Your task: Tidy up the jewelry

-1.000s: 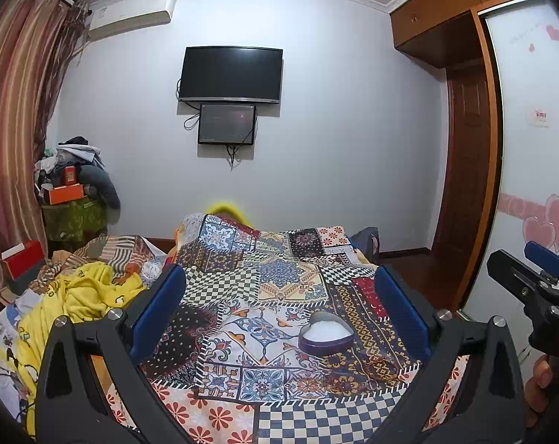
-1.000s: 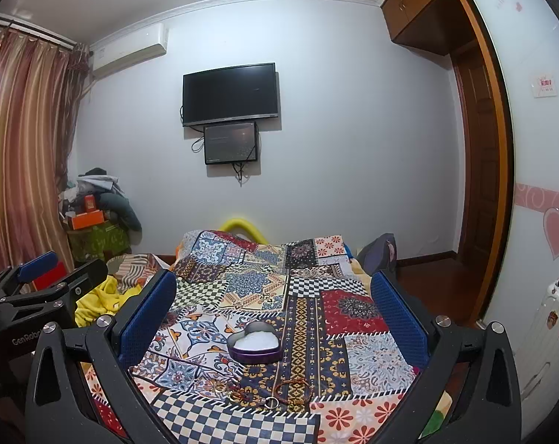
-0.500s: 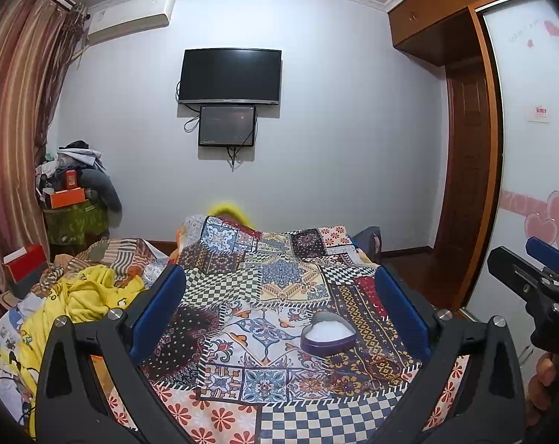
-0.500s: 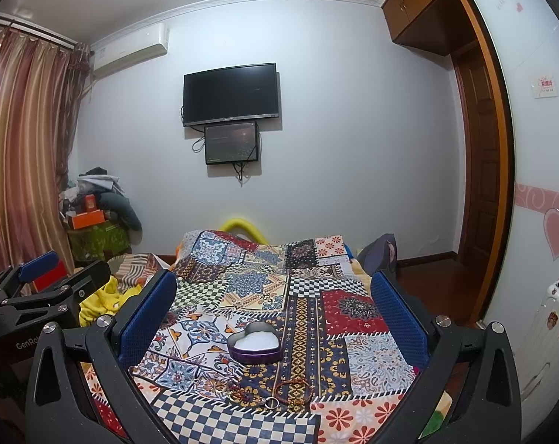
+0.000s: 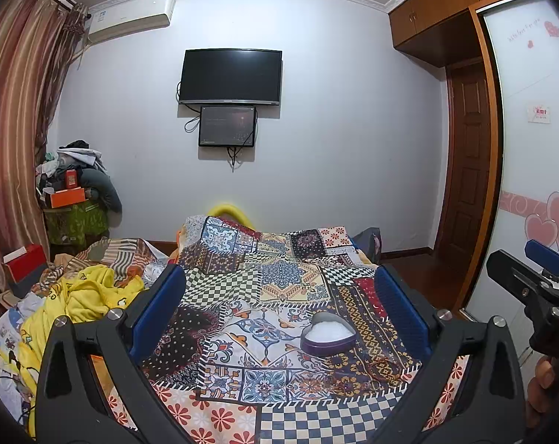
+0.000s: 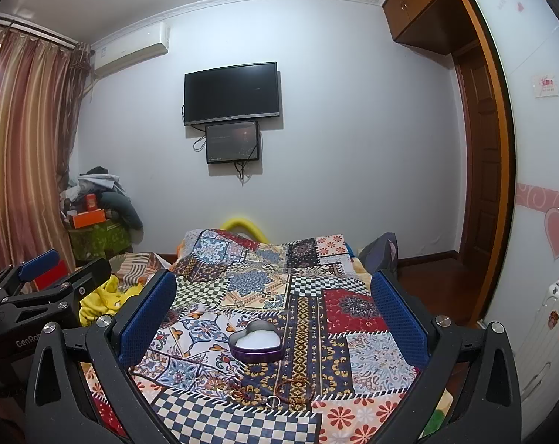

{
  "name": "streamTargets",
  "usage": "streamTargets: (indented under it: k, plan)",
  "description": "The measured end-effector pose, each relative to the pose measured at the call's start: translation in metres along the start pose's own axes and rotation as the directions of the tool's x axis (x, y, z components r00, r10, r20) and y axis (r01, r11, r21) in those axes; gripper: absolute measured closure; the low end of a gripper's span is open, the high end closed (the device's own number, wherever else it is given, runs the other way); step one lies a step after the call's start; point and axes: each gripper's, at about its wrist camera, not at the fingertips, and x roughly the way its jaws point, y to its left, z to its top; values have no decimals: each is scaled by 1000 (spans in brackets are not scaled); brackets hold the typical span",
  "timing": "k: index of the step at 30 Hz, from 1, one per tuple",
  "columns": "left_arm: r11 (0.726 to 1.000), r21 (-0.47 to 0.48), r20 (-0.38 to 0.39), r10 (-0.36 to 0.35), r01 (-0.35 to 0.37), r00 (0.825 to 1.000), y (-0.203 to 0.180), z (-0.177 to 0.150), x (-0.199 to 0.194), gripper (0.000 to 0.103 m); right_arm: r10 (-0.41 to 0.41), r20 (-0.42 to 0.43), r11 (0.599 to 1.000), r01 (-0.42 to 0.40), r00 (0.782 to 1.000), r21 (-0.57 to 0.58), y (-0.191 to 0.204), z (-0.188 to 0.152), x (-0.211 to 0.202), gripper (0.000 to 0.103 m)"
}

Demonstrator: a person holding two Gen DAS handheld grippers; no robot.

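Left wrist view. We see the left tool held above the near end of a bed, its two blue-padded fingers spread wide with nothing between them. A patchwork quilt covers the bed. On the quilt, toward the right finger, sits a heart-shaped box, purple-walled, lidless, with a white lining. Just in front of the box, thin chains lie on the quilt, too faint here to tell apart. A yellow blanket lies bunched at the left side of the bed. At the right edge we see the right tool from the side, with a hand below it. A television hangs on the far wall.

Right wrist view. We see the right tool likewise spread wide and empty, its blue fingers framing the quilt. The heart-shaped box sits on the quilt between the fingers, left of centre. Nearer the camera, apart from the box, the jewelry lies loose on the quilt: a reddish bracelet, a small ring, and some tangled pieces beside them. At the left edge we see the left tool, its fingers apart. A white suitcase stands at the right edge.
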Motion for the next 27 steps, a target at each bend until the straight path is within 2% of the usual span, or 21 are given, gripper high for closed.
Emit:
streamTargets:
  k: [27]
  plan:
    - [1000, 3, -23, -6, 6, 1000, 3, -2, 8, 0, -4, -27, 1000, 4, 1000, 3, -2, -4, 9, 0]
